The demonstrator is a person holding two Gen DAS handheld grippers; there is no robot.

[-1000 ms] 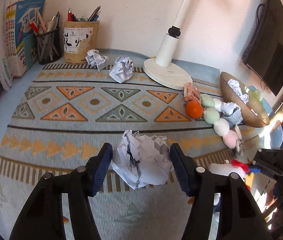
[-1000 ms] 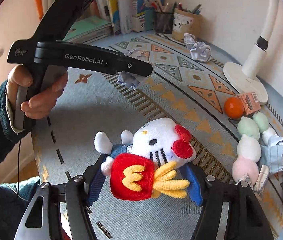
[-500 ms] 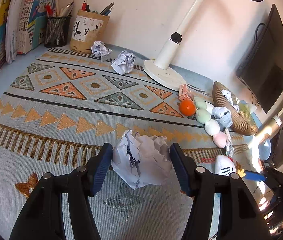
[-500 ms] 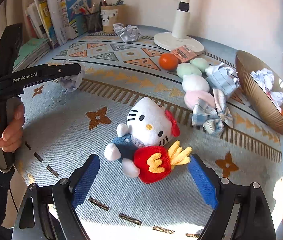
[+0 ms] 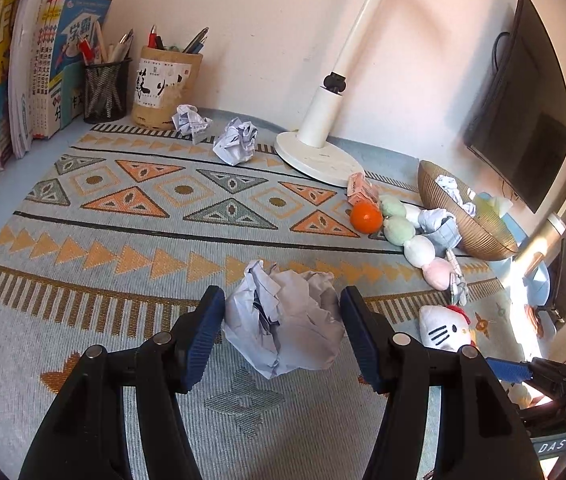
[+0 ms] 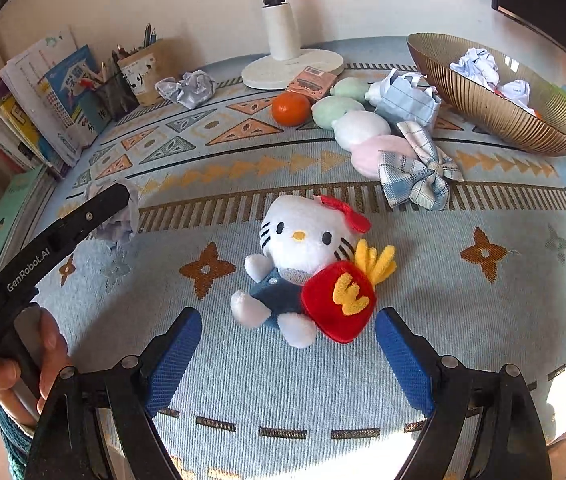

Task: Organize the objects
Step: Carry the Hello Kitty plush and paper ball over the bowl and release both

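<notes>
Because it is only crumpled paper, the paper ball (image 5: 283,320) in the left gripper (image 5: 281,336) should be very light and easy to crush; a gentle squeeze across its widest part, as the blue pads (image 5: 203,332) do now, seems enough. This claw is partly closed on the ball, and both pads press its sides, above the near part of the patterned rug (image 5: 123,240).

As a soft plush, the cat toy (image 6: 303,268) will probably be light, not fragile, and it will give way under pressure. I judge the body, between the white head and the red pouch, to be the best place to take hold, because the round head may slip out. The toy lies on its back on the rug, near the middle of its near edge. The right gripper (image 6: 289,354) stands wide open over it; its jaws have just been closing a little, but the pads do not touch the toy, which lies just beyond their tips.

Toward the far right corner stands a ribbed bowl (image 6: 483,108) that already has paper balls inside, so probably the paper goes there.
</notes>
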